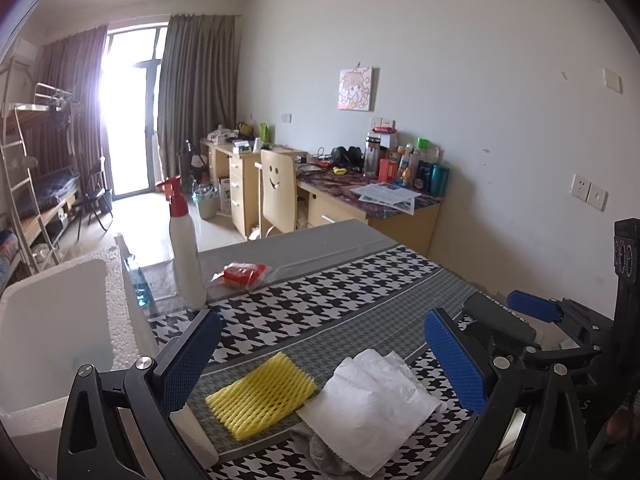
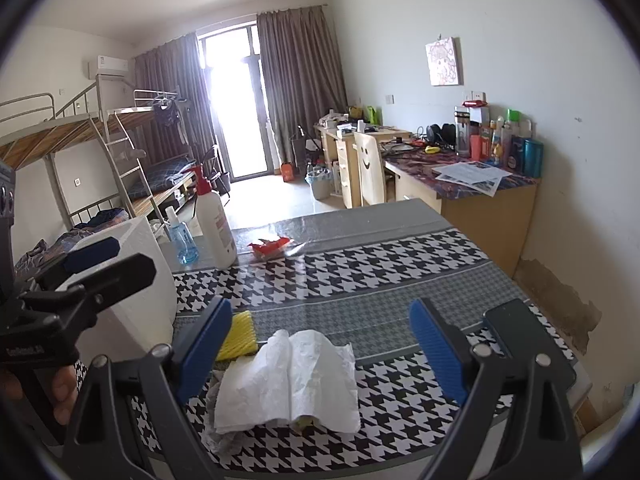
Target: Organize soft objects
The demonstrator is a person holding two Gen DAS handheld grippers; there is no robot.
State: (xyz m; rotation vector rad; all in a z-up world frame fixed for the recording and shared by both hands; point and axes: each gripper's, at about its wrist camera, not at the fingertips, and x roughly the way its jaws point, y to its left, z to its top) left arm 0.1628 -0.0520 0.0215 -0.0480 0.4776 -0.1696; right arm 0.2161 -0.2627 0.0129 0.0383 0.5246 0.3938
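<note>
Both grippers hover over the houndstooth tablecloth point(image 2: 400, 264), nothing picked up yet; likely the approach before a first grasp. Left gripper point(image 1: 324, 364): jaws spread wide, empty. Right gripper point(image 2: 320, 352): the same, wide apart, empty. Landmark is the white tissue point(image 2: 288, 380), lying crumpled at the near edge. The yellow foam net point(image 1: 260, 396) touches its left side; a grey cloth point(image 1: 320, 456) pokes out from under it. A white foam box point(image 1: 56, 332) stands well to its left, probably the destination. Next move, I judge: lower one gripper over the tissue, close lightly on a raised fold.
</note>
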